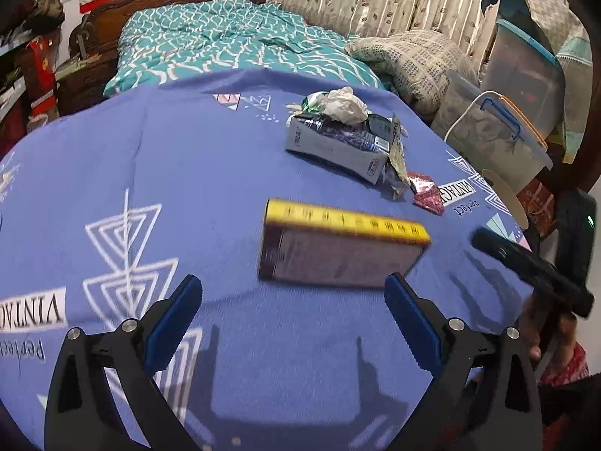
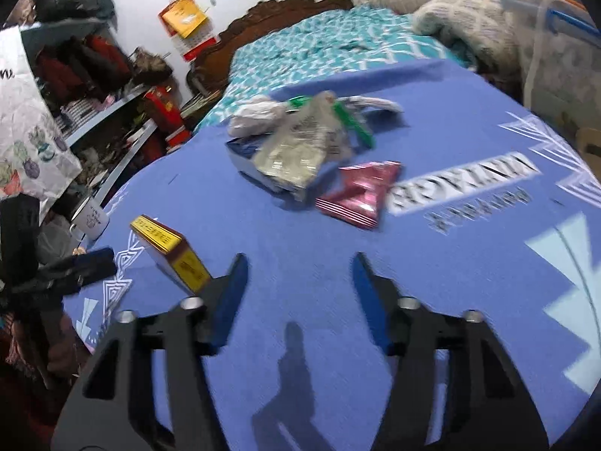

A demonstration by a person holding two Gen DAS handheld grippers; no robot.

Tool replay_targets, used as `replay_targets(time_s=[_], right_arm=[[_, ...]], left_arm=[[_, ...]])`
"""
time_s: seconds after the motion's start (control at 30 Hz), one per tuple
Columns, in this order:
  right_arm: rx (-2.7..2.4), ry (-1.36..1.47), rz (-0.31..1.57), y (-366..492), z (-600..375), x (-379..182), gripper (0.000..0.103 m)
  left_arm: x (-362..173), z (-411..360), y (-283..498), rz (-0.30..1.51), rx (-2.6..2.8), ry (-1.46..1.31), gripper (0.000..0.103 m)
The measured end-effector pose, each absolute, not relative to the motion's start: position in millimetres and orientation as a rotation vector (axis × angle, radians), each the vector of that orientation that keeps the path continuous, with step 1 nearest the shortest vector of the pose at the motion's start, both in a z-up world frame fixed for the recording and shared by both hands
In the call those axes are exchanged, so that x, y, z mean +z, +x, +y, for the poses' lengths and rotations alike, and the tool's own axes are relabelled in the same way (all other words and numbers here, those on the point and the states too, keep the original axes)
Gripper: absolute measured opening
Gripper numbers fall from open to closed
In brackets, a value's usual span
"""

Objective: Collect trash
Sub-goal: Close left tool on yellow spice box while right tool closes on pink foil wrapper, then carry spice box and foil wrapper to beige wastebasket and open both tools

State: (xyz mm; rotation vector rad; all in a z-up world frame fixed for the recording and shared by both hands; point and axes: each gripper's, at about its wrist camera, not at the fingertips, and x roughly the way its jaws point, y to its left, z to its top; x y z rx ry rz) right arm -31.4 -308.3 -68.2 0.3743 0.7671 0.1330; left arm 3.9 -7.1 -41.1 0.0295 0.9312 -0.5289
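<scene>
Left wrist view: left claw (image 1: pixel 293 300) gapes wide, apparently just short of the yellow-edged box (image 1: pixel 343 250), gripping nothing.

Print on the yellow-edged box (image 1: pixel 343 259) smeared by motion blur, unreadable, lettering on the crumpled wrappers (image 2: pixel 296 150) blurred beyond reading, white carton (image 1: pixel 334 143) partly buried under tissue (image 1: pixel 343 103), mug (image 2: pixel 92 218) half cut off by the cloth's (image 1: pixel 188 173) edge

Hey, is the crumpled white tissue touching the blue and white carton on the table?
Touching. In the left wrist view the crumpled white tissue sits right on the top of the blue and white carton, with no cloth showing between them.
</scene>
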Motion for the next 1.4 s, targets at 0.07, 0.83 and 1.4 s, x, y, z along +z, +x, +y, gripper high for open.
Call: replay_targets(time_s=[0.07, 0.83, 1.4], right_arm=[[0.156, 0.340, 0.788, -14.4, -291.6, -70.6, 0.038], [-0.090, 0.164, 0.907, 31.0, -318.0, -79.8, 0.080], [-0.118, 0.198, 0.769, -45.0, -358.4, -59.6, 0.024]], left_arm=[[-40.3, -1.8, -0.3, 0.945, -0.543, -0.004, 0.094], [-62.9, -17.2, 10.1, 1.063, -0.470, -0.025, 0.080], [-61.6, -87.3, 7.1, 1.038, -0.558, 0.158, 0.061]])
